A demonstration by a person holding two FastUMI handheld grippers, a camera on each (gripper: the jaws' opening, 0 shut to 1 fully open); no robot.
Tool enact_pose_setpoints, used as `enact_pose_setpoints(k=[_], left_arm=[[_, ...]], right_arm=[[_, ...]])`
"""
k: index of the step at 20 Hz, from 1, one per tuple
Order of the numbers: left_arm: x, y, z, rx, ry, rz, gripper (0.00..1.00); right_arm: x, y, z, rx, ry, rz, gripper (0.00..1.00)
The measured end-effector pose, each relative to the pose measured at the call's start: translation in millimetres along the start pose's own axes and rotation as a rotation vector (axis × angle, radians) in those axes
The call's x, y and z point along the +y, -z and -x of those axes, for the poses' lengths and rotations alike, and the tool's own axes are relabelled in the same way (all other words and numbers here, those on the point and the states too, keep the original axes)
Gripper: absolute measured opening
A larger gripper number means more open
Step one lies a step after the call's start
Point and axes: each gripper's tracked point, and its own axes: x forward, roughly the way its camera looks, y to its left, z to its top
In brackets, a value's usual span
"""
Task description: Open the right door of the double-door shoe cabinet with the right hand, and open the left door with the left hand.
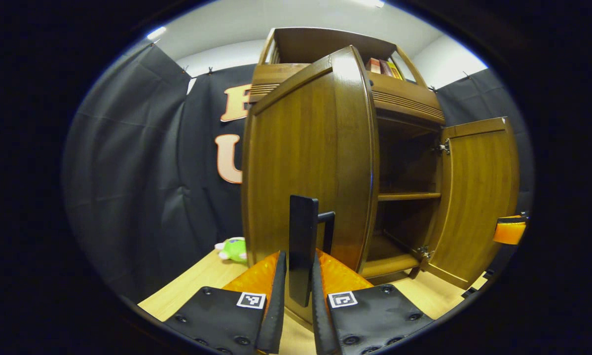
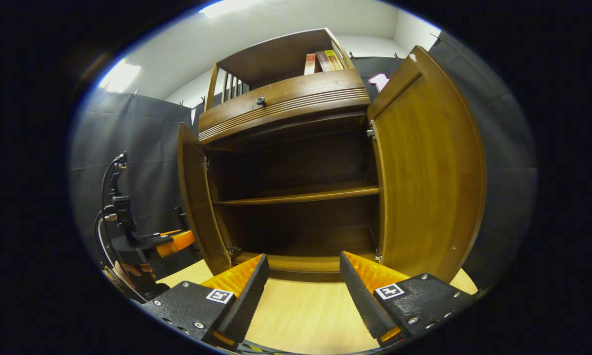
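On the cabinet (image 2: 286, 98) — two doors (image 2: 424, 162), one handle (image 1: 303, 246).

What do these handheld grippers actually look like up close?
Each gripper, left gripper and right gripper, has two wedge-shaped fingers on black plates fixed with round screws. Every plate carries a small square black-and-white coded marker. The fingers' inner faces look ribbed. In the right gripper view, the left gripper appears farther off on a black body with looping black cables.
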Motion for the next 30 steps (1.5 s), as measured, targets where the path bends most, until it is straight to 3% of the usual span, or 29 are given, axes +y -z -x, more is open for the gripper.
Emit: enact_pose_setpoints(k=[1,2,4,5,6,7,9,10,15,17,19,20,21,22,23,24,28,29,30], left_arm=[[11,2,0,0.000,-0.023,-0.006,0.27],[19,2,3,-0.001,-0.031,-0.019,0.21],[33,0,9,-0.007,-0.048,-0.025,0.19],[40,-1,12,-0.013,-0.051,-0.024,0.18],[47,-1,13,-0.013,-0.046,-0.022,0.16],[54,-2,14,-0.016,-0.034,-0.020,0.14],[62,-2,18,-0.022,0.007,-0.010,0.15],[68,-2,18,-0.024,0.018,-0.002,0.14],[101,-4,20,-0.060,0.030,0.019,0.14],[112,-3,18,-0.074,0.043,0.009,0.12],[120,-2,18,-0.079,0.067,-0.017,0.02],[124,-2,19,-0.083,0.082,-0.024,0.08],[128,-3,18,-0.088,0.097,-0.029,0.08],[131,-4,17,-0.096,0.109,-0.033,0.00],[135,-4,16,-0.102,0.123,-0.032,0.01],[138,-5,16,-0.104,0.138,-0.029,0.08],[157,-2,18,-0.094,0.181,-0.013,0.08],[162,-2,21,-0.089,0.177,-0.008,0.16],[168,1,27,-0.080,0.168,-0.005,0.08]], right_arm=[[4,0,-4,-0.002,0.001,0.009,0.89],[9,0,-7,-0.003,-0.001,0.015,1.00],[19,0,-12,-0.002,-0.008,0.016,1.00],[25,0,-14,-0.002,-0.012,0.013,0.89],[31,1,-15,-0.002,-0.016,0.010,0.89],[37,1,-18,-0.004,-0.020,0.008,1.00],[48,0,-22,-0.012,-0.023,0.001,1.00],[53,0,-24,-0.015,-0.023,-0.004,0.89],[75,-4,-29,-0.036,-0.009,0.005,0.89],[80,-3,-31,-0.039,0.005,0.014,0.89],[85,-2,-32,-0.041,0.015,0.014,0.89],[88,-2,-33,-0.043,0.018,0.012,0.89],[90,-2,-33,-0.043,0.020,0.011,1.00],[93,-1,-34,-0.041,0.023,0.013,0.77],[95,0,-34,-0.037,0.025,0.016,1.00],[97,1,-34,-0.035,0.026,0.018,1.00],[100,5,-34,-0.020,0.029,0.023,0.97],[100,5,-35,-0.018,0.029,0.019,0.96],[99,4,-36,-0.021,0.030,0.015,0.95]])
